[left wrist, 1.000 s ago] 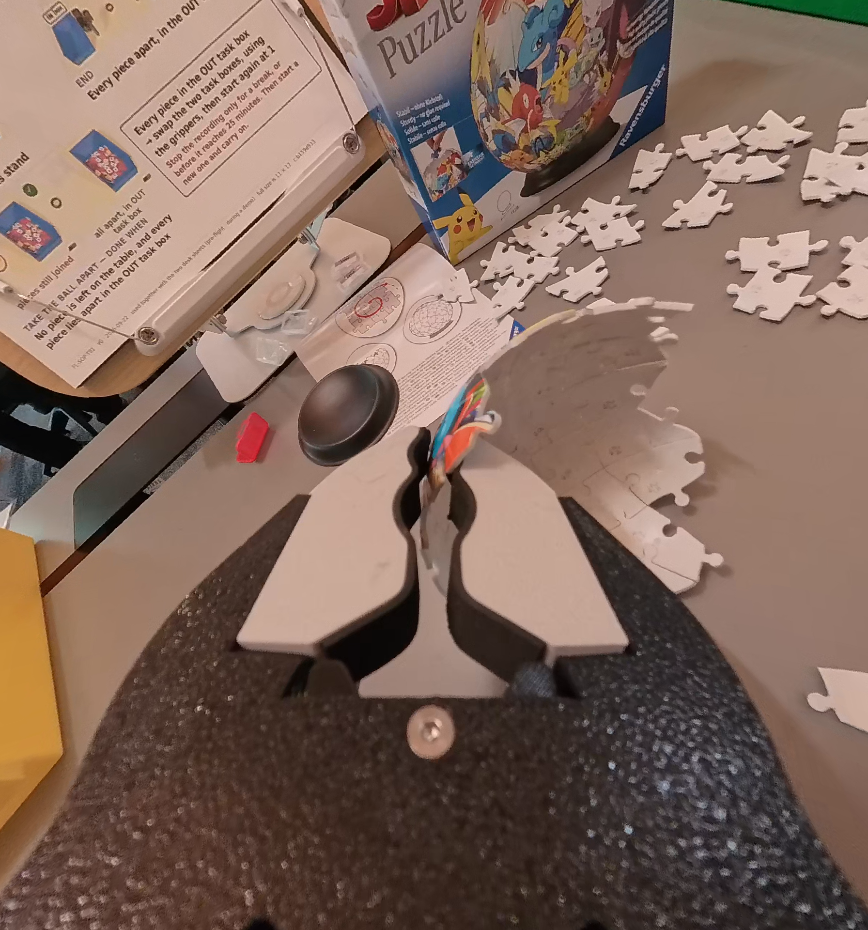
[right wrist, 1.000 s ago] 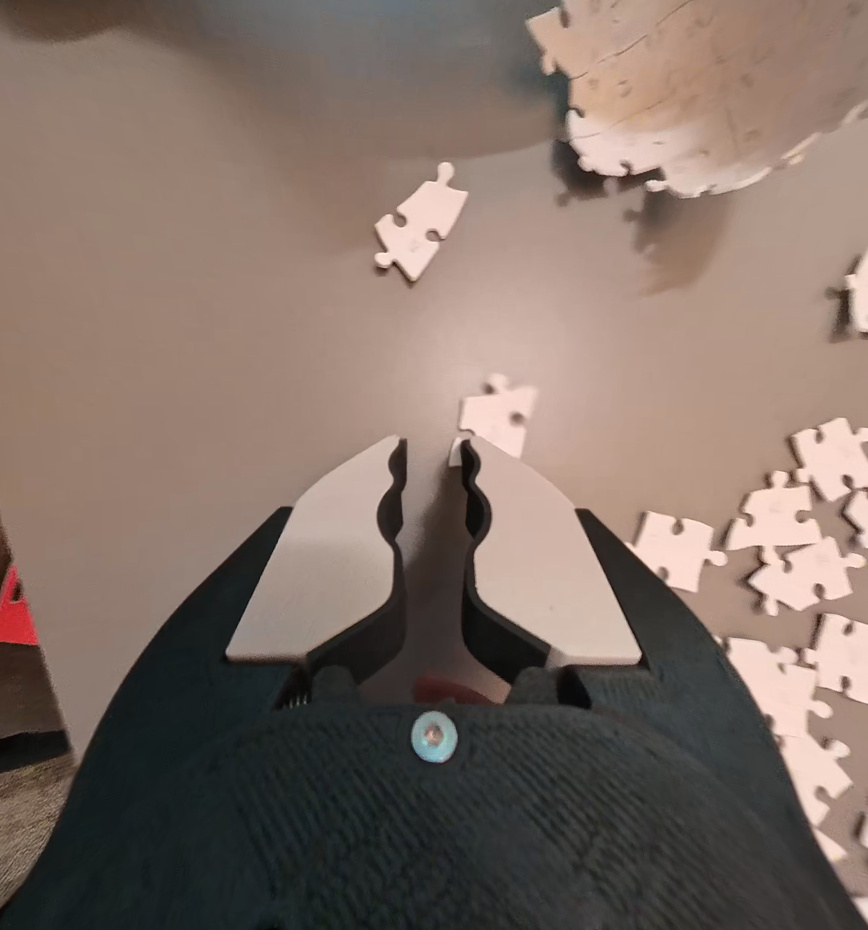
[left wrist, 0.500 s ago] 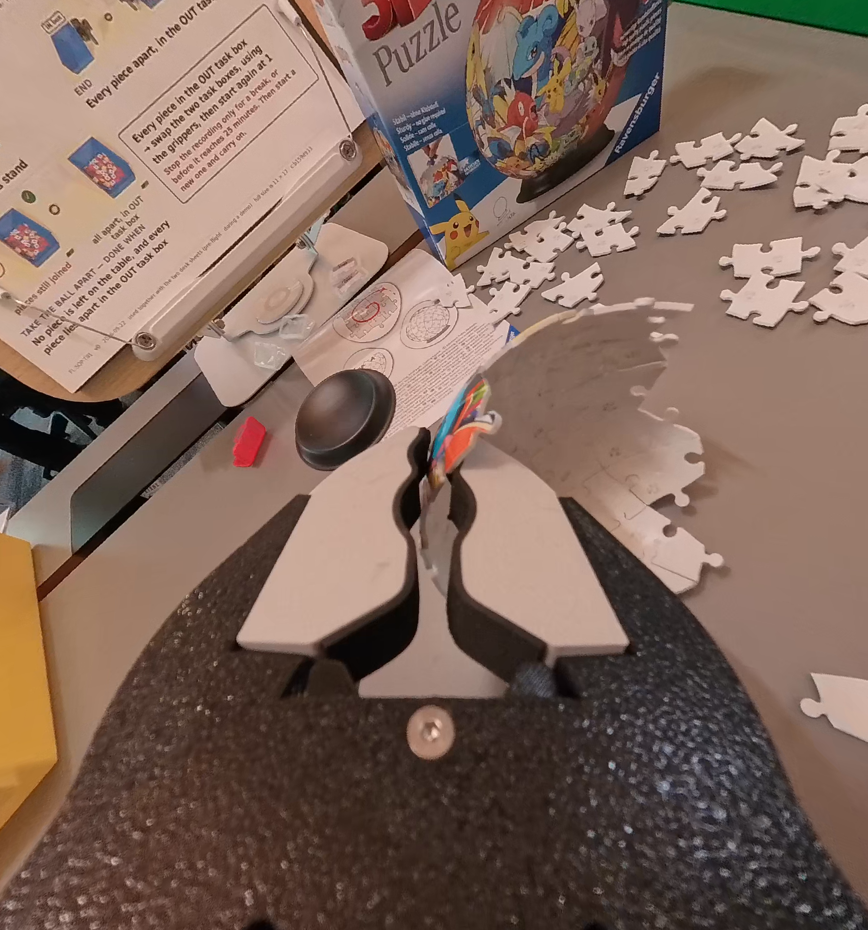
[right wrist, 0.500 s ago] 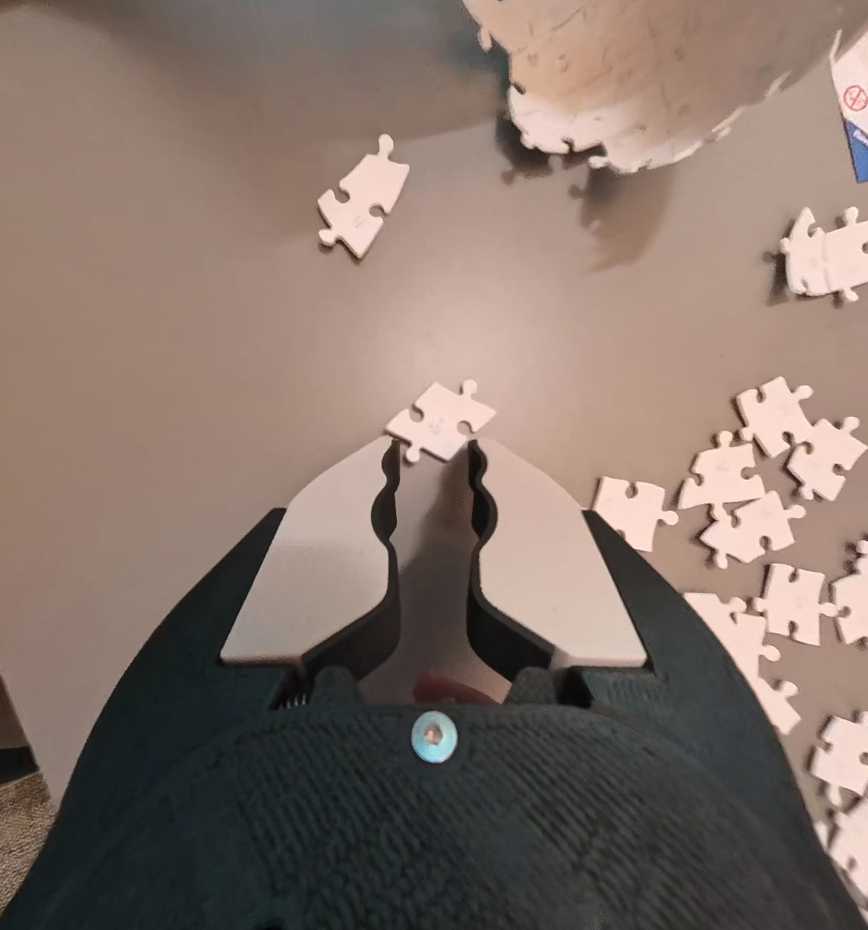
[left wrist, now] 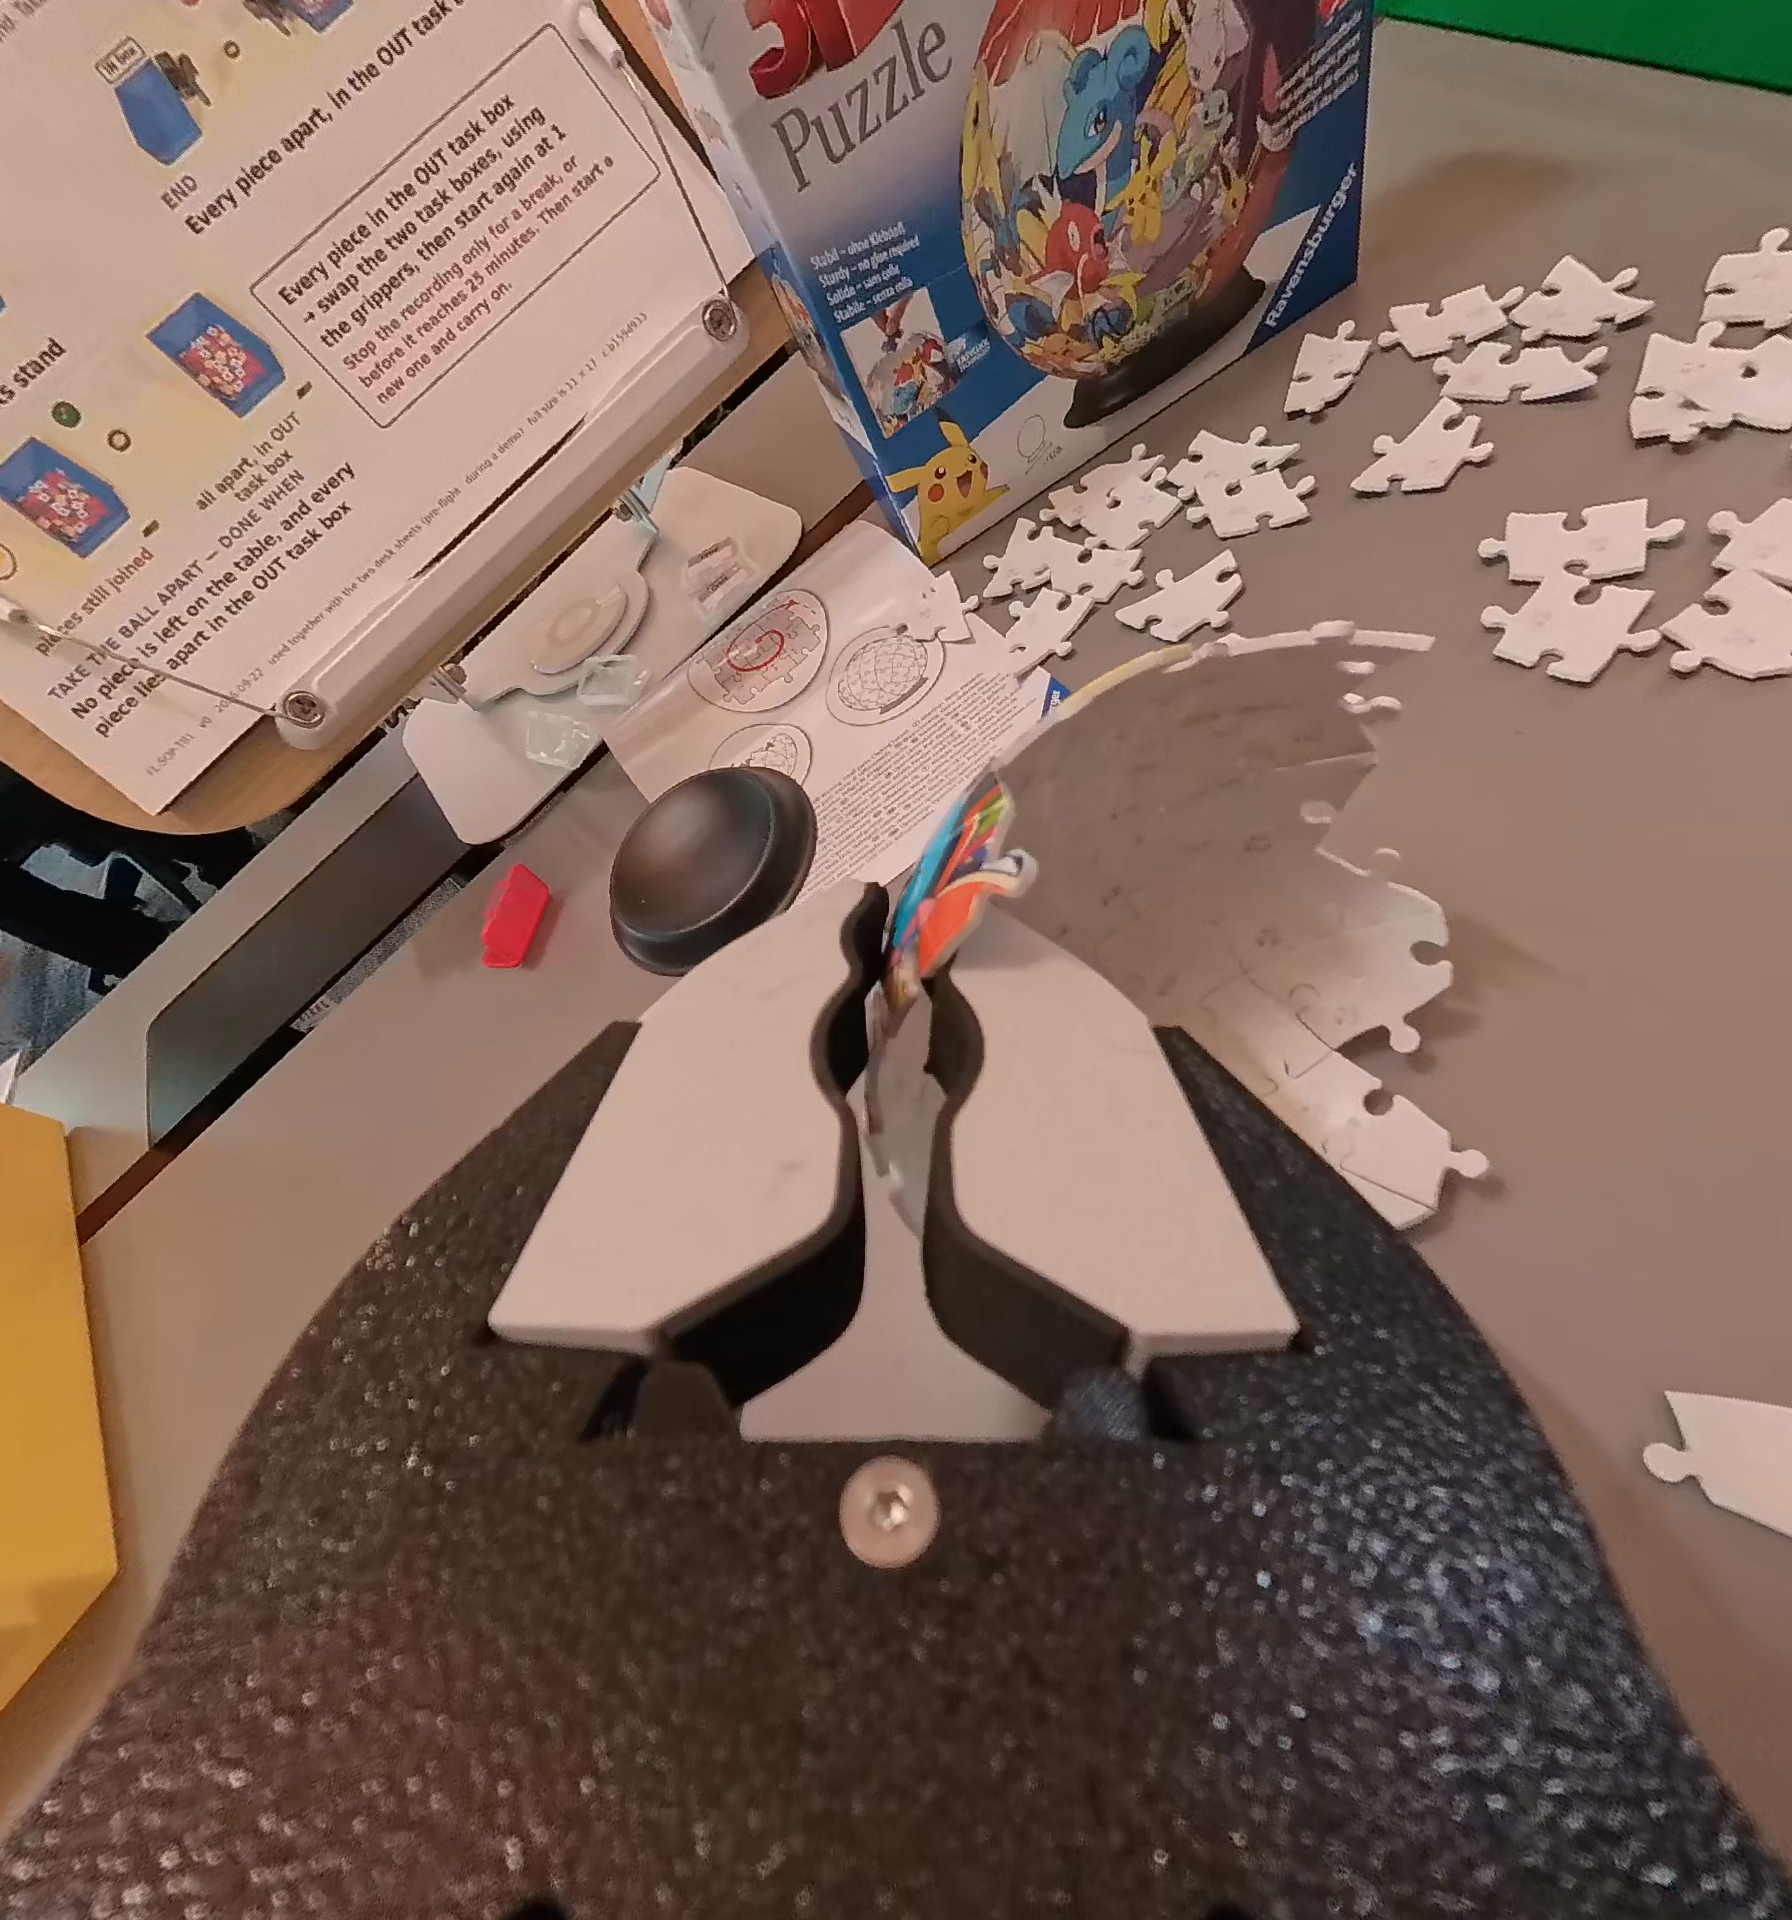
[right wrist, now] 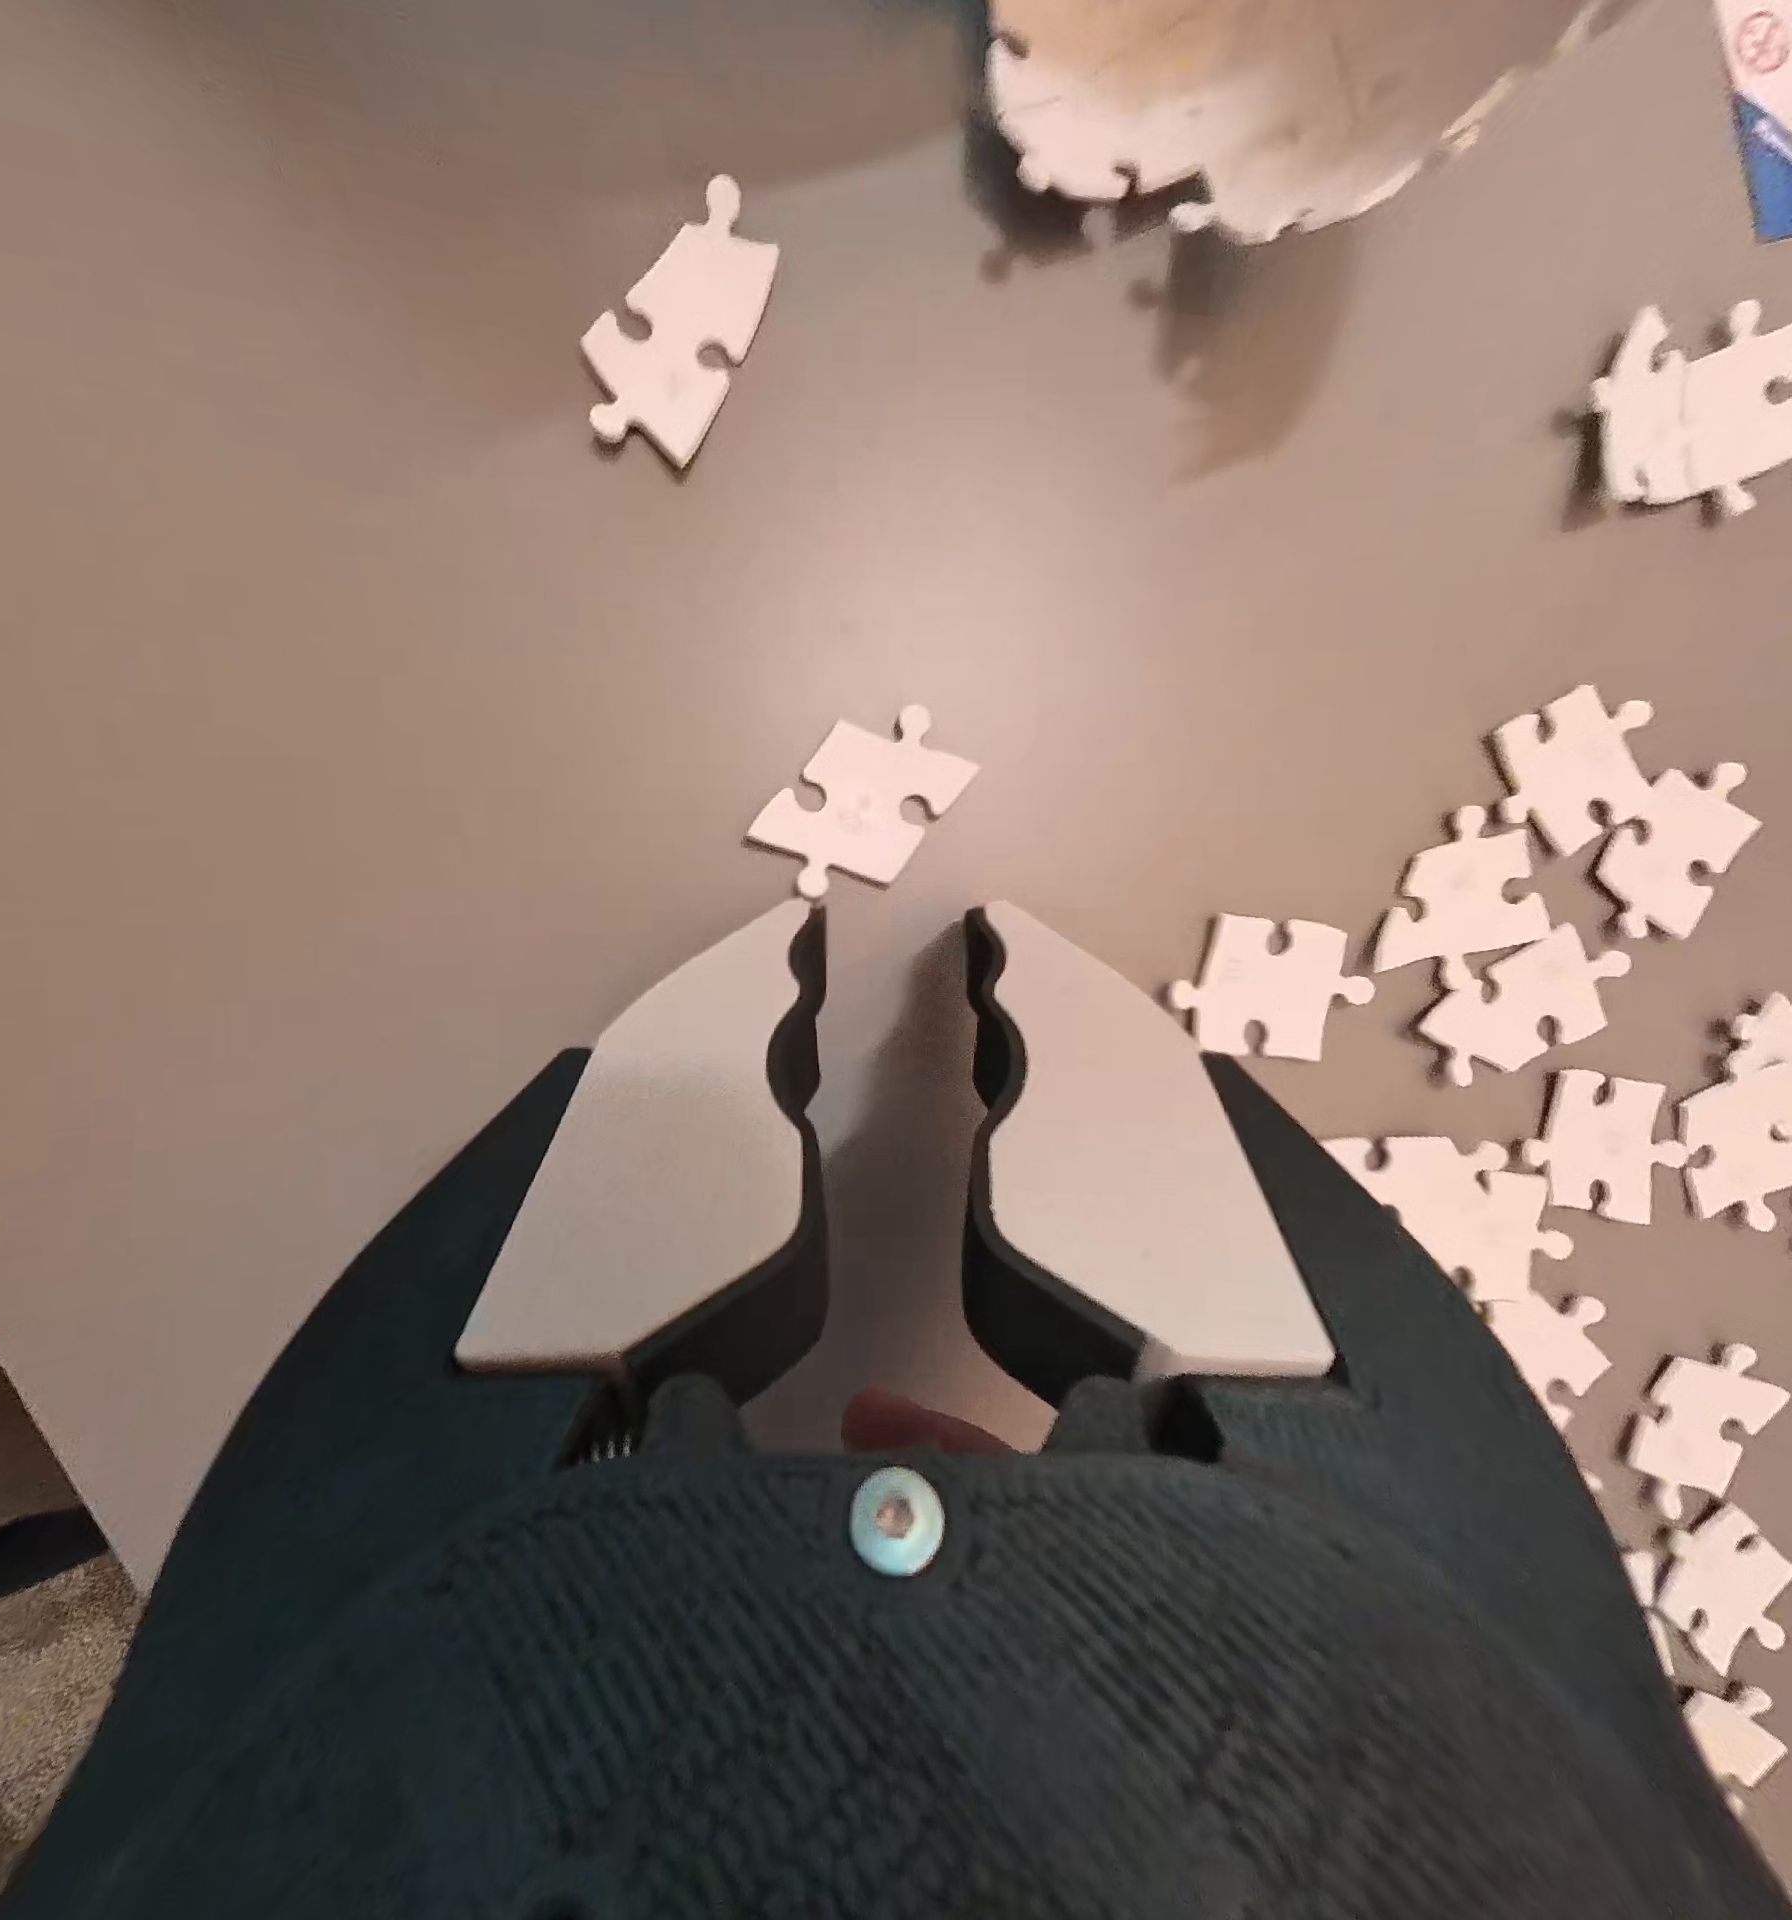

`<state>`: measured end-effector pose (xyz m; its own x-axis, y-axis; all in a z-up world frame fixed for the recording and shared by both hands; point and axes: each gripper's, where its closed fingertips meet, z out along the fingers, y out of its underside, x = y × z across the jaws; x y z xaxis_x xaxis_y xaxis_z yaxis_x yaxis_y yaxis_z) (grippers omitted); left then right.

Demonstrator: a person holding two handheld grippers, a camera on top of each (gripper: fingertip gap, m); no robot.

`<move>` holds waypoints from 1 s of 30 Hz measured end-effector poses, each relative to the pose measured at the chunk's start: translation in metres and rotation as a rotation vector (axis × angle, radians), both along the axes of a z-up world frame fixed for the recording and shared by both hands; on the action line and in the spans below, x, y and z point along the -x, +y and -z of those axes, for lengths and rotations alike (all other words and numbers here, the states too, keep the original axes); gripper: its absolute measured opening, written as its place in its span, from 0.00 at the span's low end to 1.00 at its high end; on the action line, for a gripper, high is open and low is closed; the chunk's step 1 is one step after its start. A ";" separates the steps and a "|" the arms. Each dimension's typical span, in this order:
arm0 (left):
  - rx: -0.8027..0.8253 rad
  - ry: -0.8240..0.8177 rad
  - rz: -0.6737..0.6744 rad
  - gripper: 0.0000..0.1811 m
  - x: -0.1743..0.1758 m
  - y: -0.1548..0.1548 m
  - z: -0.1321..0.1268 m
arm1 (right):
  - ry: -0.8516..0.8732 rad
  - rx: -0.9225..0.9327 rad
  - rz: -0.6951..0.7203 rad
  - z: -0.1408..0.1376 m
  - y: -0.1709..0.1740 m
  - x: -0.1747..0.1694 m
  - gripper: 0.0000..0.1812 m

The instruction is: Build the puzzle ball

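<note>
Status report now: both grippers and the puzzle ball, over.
Left gripper shut on half-built ball shell. Right gripper open, empty, just short of a loose piece. Nothing in the way.

Left gripper fingers pinched nearly closed; right gripper fingers parted, apparently empty, angled downward.

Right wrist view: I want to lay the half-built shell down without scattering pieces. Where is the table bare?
Bare grey table lies left of the right gripper, bordered by the lone piece above and the single piece at the fingertips. The strip between those pieces and the right-hand scatter is also free. The right side is crowded; the held puzzle shell hangs above.
</note>
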<state>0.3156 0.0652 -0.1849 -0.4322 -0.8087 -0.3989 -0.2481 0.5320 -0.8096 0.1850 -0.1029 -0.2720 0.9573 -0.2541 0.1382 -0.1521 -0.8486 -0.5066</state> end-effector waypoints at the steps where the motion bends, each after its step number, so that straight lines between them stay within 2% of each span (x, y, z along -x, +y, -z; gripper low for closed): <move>1: 0.001 -0.001 -0.001 0.03 0.000 0.000 0.000 | -0.009 -0.009 -0.010 -0.001 0.002 0.001 0.13; 7: -0.003 0.004 0.002 0.03 0.000 -0.001 0.002 | -0.037 -0.032 0.002 0.000 0.010 0.001 0.12; 12: 0.002 0.001 0.002 0.03 0.000 -0.001 0.001 | -0.078 -0.052 0.026 -0.007 0.010 -0.005 0.19; 18: -0.003 0.006 0.005 0.03 0.001 -0.002 0.003 | -0.075 -0.071 -0.049 -0.005 0.018 -0.006 0.24; 22: -0.003 0.006 0.005 0.03 0.001 -0.001 0.003 | -0.037 -0.081 -0.130 -0.001 0.026 0.001 0.22; 28: -0.003 0.006 0.012 0.03 0.001 -0.004 0.004 | -0.047 -0.081 -0.114 -0.001 0.029 0.002 0.15; 30: -0.003 0.007 0.015 0.03 0.001 -0.005 0.004 | -0.064 -0.071 -0.089 -0.002 0.026 -0.001 0.20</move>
<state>0.3144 0.0599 -0.1888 -0.4471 -0.8011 -0.3980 -0.2455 0.5377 -0.8066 0.1857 -0.0766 -0.2701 0.9663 -0.1796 0.1846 -0.0430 -0.8192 -0.5719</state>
